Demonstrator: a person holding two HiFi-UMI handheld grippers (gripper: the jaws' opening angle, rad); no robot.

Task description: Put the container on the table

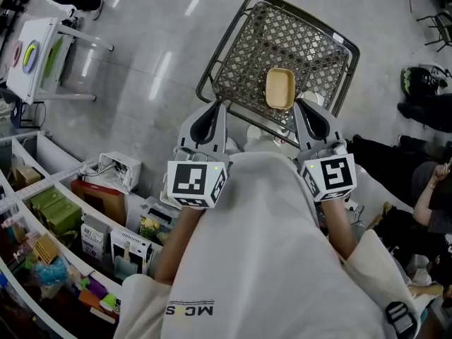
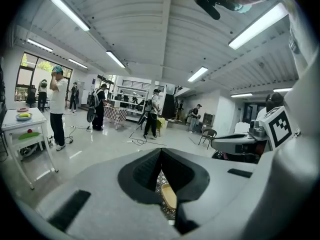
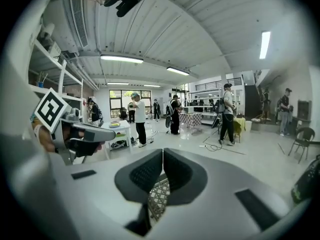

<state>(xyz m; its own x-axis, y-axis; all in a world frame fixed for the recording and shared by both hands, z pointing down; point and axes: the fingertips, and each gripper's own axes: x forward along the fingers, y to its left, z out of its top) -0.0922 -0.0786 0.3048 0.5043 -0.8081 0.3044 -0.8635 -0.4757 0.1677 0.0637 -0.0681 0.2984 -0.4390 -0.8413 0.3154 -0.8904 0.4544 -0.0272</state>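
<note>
The left gripper and the right gripper are cased in pale grey plastic. Black ribbed pads are set inside the fingers. Behind the fingers, a white cube printed with black square markers is mounted on each. A cream short-sleeved shirt with dark lettering is worn.

A small, shallow, pale yellow container, rectangular with rounded corners and empty, lies open side up on the mesh floor of a dark wire basket, well apart from the white table at far left.
</note>
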